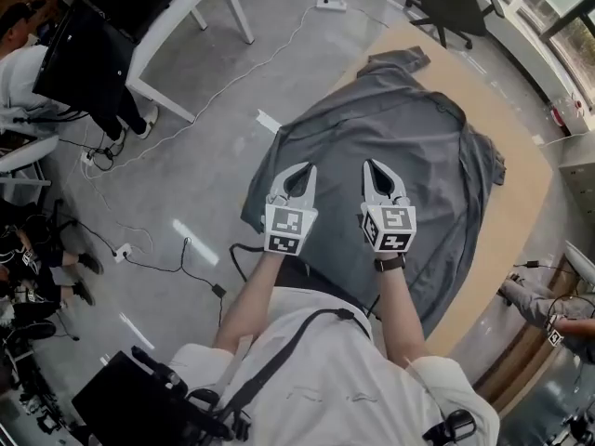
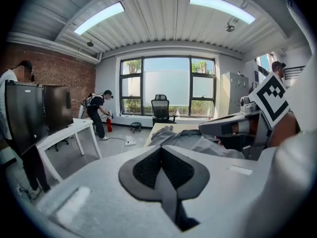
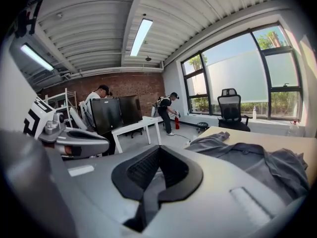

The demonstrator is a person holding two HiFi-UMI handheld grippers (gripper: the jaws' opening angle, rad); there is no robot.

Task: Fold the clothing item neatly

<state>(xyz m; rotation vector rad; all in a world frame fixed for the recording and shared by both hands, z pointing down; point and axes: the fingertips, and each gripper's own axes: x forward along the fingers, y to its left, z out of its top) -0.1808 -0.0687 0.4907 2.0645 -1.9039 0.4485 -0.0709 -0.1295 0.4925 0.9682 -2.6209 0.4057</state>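
Note:
A grey shirt (image 1: 409, 156) lies spread on the wooden table (image 1: 525, 221), its near-left part hanging over the table's edge. My left gripper (image 1: 310, 167) and right gripper (image 1: 370, 164) hover side by side above the near part of the shirt, apart from the cloth. Both are shut with nothing between the pads. In the left gripper view the shut jaws (image 2: 161, 148) point toward the shirt (image 2: 188, 140), with the right gripper (image 2: 233, 128) beside them. The right gripper view shows its shut jaws (image 3: 159, 148), the shirt (image 3: 257, 157) and the left gripper (image 3: 74, 140).
A white desk (image 1: 186, 26) and a black monitor (image 1: 79, 54) stand to the left. A black office chair (image 1: 451, 3) sits beyond the table's far end. Cables and a power strip (image 1: 330, 6) lie on the grey floor. People stand at the left.

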